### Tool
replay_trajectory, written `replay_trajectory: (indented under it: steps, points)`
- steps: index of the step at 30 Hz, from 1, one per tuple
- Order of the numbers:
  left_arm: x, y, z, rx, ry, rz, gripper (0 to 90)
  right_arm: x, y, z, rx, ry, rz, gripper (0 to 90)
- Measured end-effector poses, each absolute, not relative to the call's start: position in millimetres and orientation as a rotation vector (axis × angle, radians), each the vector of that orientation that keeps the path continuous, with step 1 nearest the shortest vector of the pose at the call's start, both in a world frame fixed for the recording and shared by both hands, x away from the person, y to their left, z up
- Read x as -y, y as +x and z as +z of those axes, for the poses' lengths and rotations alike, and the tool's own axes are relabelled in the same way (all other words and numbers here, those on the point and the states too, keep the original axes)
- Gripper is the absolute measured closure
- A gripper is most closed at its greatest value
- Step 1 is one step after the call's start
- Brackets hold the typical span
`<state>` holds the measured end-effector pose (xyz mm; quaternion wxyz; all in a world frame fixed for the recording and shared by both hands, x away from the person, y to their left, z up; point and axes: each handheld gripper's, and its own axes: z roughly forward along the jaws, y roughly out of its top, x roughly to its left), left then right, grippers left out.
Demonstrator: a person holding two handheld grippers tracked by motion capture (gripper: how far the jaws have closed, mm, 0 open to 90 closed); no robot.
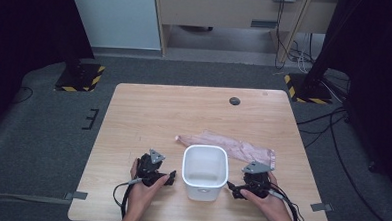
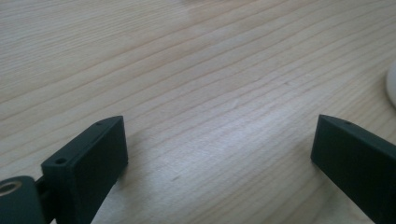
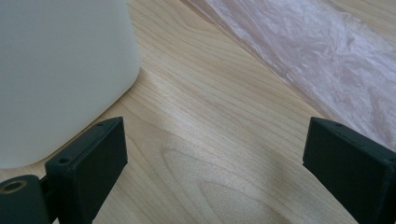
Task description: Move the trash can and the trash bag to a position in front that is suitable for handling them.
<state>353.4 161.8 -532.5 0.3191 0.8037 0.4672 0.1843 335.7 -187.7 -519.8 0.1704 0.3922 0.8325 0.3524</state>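
Note:
A white square bin point(image 1: 205, 171) stands upright and empty near the table's front edge. Behind it lies a flat pink plastic bag point(image 1: 232, 146), spread toward the right. My left gripper point(image 1: 171, 178) rests on the table just left of the bin, jaws wide apart over bare wood point(image 2: 219, 135). My right gripper point(image 1: 231, 188) sits just right of the bin, also open. In the right gripper view its jaws point(image 3: 215, 154) frame bare wood, with the bin wall point(image 3: 60, 70) at left and the pink bag point(image 3: 322, 60) at upper right.
The wooden table point(image 1: 159, 114) has a small dark round cap point(image 1: 234, 100) near its far edge. Grey carpet surrounds the table. Black stands with yellow-striped bases point(image 1: 79, 76) sit on the floor at both far corners.

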Motion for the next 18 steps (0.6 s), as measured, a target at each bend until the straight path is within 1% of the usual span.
replay_trajectory:
  steps: [3,7,11,14,18]
  points:
    - [-159.6,345.5,-529.5,-1.209,2.138,0.491,5.5,186.5,333.1,-517.8,-2.369,1.097,0.999,6.8]
    - [-160.8,331.9,-520.9,-1.174,2.122,0.491,5.9,184.3,327.3,-513.4,-2.377,1.062,1.014,8.0]
    - [-158.4,320.4,-514.4,-1.123,2.128,0.492,6.7,185.3,313.8,-505.7,-2.388,1.014,1.041,8.9]
    - [-154.2,302.0,-506.6,-1.056,2.133,0.482,6.4,187.6,303.8,-498.7,-2.39,0.983,1.095,11.9]
    - [-150.0,285.9,-499.3,-0.998,2.111,0.464,6.1,184.7,293.5,-490.6,-2.409,0.9,1.171,13.5]
